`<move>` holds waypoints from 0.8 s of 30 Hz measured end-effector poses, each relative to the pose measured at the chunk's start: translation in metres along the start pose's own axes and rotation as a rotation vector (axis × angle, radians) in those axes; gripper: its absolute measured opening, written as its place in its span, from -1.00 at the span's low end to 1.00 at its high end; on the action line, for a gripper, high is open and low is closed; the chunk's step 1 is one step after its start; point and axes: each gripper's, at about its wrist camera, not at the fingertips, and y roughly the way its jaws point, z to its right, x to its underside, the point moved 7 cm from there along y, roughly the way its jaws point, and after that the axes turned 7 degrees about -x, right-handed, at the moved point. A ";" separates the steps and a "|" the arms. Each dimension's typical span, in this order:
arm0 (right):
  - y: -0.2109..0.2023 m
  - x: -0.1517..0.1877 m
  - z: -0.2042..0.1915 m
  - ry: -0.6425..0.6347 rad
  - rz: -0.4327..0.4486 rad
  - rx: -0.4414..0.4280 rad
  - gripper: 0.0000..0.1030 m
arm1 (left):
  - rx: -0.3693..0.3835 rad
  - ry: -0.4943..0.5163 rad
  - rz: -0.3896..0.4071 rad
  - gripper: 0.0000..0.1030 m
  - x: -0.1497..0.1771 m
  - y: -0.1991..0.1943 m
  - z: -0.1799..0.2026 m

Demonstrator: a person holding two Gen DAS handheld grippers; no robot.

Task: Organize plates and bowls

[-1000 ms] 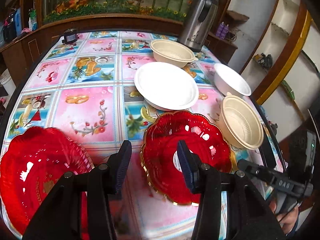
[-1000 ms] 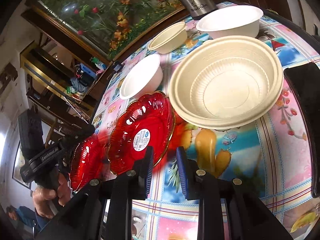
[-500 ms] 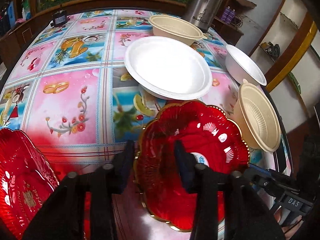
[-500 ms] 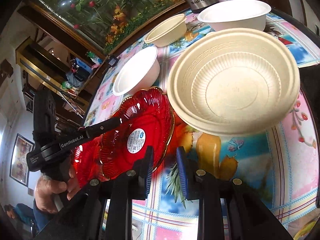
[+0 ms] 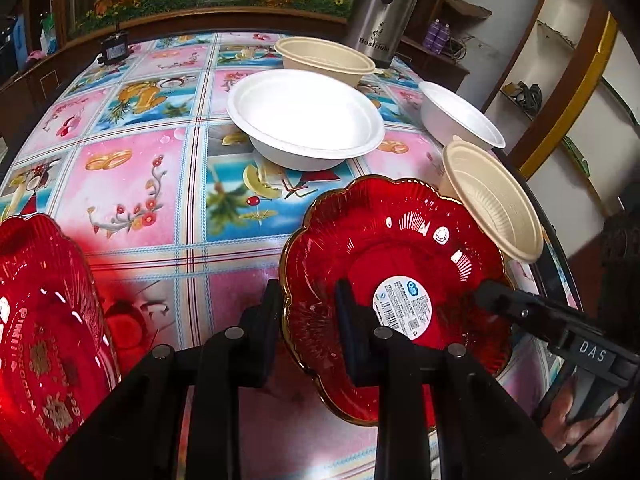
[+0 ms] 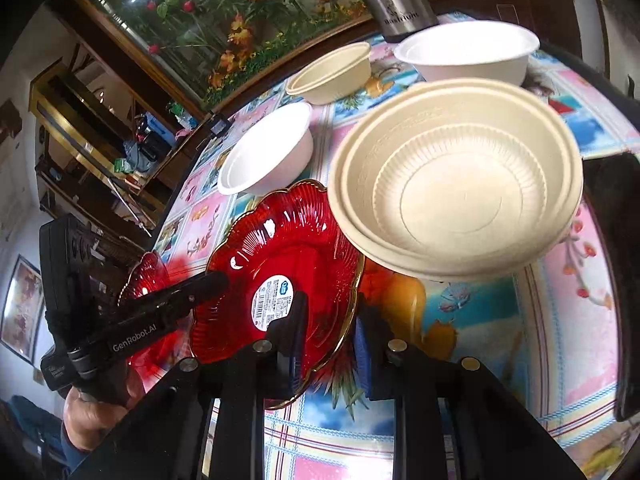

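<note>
A red scalloped plate (image 5: 400, 264) with a white label is tilted, held at both rims. My left gripper (image 5: 308, 312) is shut on its left rim. My right gripper (image 6: 328, 332) is shut on its opposite rim and also shows in the left wrist view (image 5: 520, 312). The plate also shows in the right wrist view (image 6: 280, 276), and the left gripper (image 6: 200, 286) too. A second red plate (image 5: 44, 340) lies at the left. A beige bowl (image 5: 492, 200) sits just beyond the held plate. Two white bowls (image 5: 304, 116) (image 5: 460, 120) and another beige bowl (image 5: 324, 58) stand farther back.
The table has a patterned floral cloth (image 5: 132, 168). A steel thermos jug (image 5: 384, 12) stands at the far right. A small dark clock (image 5: 114, 46) sits at the far edge. A dark flat object (image 6: 616, 280) lies at the table's right edge.
The left gripper moved forward and closed onto the red plate's rim. The plate has lifted and tilted between both grippers.
</note>
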 end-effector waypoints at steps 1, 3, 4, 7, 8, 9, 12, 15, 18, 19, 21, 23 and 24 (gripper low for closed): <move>-0.002 0.000 -0.002 -0.007 0.006 0.002 -0.57 | 0.001 -0.003 0.002 -0.54 0.001 -0.001 0.000; -0.003 0.000 -0.004 -0.012 0.007 -0.003 -0.57 | 0.006 -0.013 0.011 -0.54 0.002 -0.005 -0.002; -0.004 0.000 -0.006 -0.016 0.008 -0.005 -0.57 | 0.008 -0.014 0.014 -0.54 0.002 -0.007 -0.003; -0.005 0.000 -0.010 -0.022 0.010 -0.009 -0.57 | 0.012 -0.018 0.030 -0.54 0.002 -0.014 -0.005; -0.005 0.000 -0.011 -0.024 0.011 -0.010 -0.57 | 0.013 -0.018 0.037 -0.54 0.001 -0.017 -0.005; -0.006 0.000 -0.012 -0.025 0.014 -0.010 -0.57 | 0.015 -0.021 0.044 -0.54 0.000 -0.019 -0.005; -0.009 -0.002 -0.018 -0.040 0.025 -0.011 -0.57 | 0.020 -0.022 0.061 -0.54 -0.002 -0.027 -0.006; -0.014 -0.002 -0.024 -0.060 0.035 -0.012 -0.57 | 0.020 -0.021 0.080 -0.54 -0.004 -0.034 -0.008; -0.017 -0.003 -0.031 -0.073 0.043 -0.014 -0.55 | 0.027 -0.029 0.094 -0.54 -0.005 -0.041 -0.010; -0.018 -0.003 -0.034 -0.080 0.045 -0.011 -0.55 | 0.028 -0.031 0.098 -0.54 -0.005 -0.043 -0.012; -0.019 -0.004 -0.039 -0.096 0.046 -0.009 -0.55 | 0.033 -0.044 0.111 -0.54 -0.005 -0.049 -0.016; -0.019 -0.005 -0.045 -0.108 0.045 -0.011 -0.55 | 0.034 -0.053 0.123 -0.54 -0.005 -0.056 -0.021; -0.019 -0.005 -0.049 -0.116 0.044 -0.012 -0.55 | 0.034 -0.061 0.131 -0.54 -0.004 -0.059 -0.024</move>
